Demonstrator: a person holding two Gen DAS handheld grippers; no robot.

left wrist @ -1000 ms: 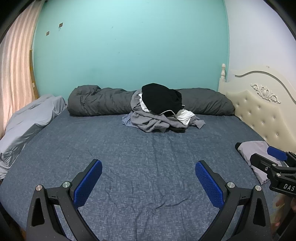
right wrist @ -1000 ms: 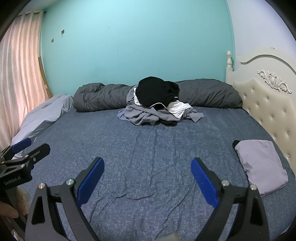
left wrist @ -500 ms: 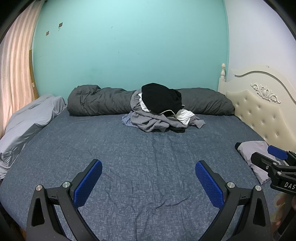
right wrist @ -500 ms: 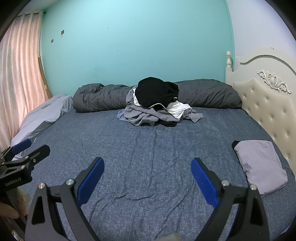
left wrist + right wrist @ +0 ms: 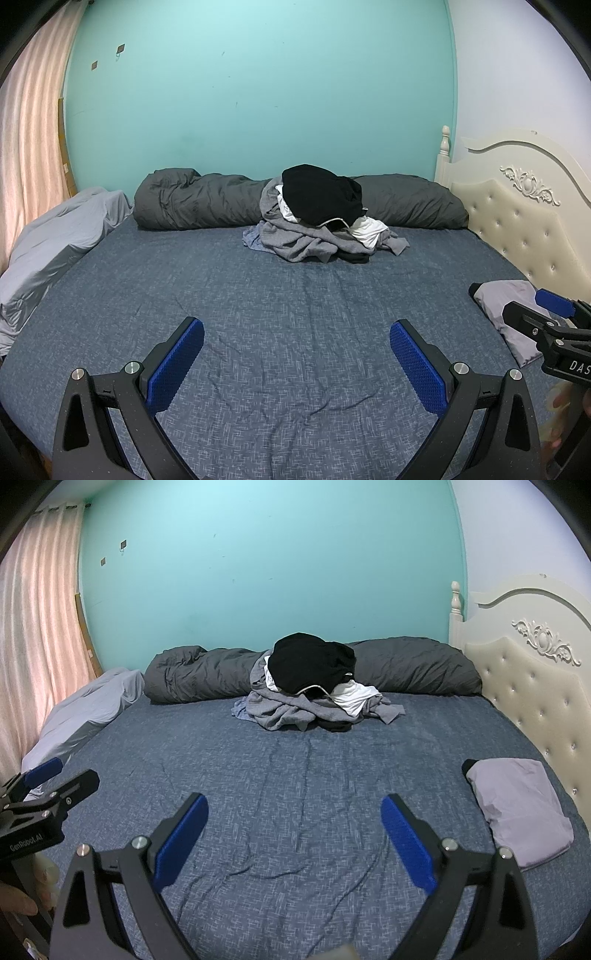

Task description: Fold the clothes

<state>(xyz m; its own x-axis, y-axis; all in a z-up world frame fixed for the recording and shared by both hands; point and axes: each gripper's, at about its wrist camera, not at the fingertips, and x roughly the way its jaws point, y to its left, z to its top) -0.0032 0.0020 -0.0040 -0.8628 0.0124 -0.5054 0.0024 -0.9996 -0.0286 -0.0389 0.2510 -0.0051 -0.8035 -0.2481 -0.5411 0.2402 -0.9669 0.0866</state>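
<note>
A pile of unfolded clothes [image 5: 317, 221] [image 5: 310, 694], black on top with grey and white beneath, sits at the far middle of the bed. A folded lilac-grey garment [image 5: 517, 805] [image 5: 506, 299] lies flat at the bed's right side near the headboard. My left gripper [image 5: 295, 354] hangs open over the near part of the blue sheet, holding nothing. My right gripper [image 5: 293, 830] is open too and empty, to the right of the left one. Each gripper shows at the edge of the other's view: the right gripper [image 5: 535, 314] and the left gripper [image 5: 55, 779].
A rolled dark grey duvet [image 5: 207, 201] lies along the teal wall behind the pile. A pale grey blanket [image 5: 55, 243] is bunched at the left edge by the pink curtain [image 5: 33, 646]. A cream tufted headboard [image 5: 532, 686] bounds the right side. The blue sheet [image 5: 258, 295] spreads between.
</note>
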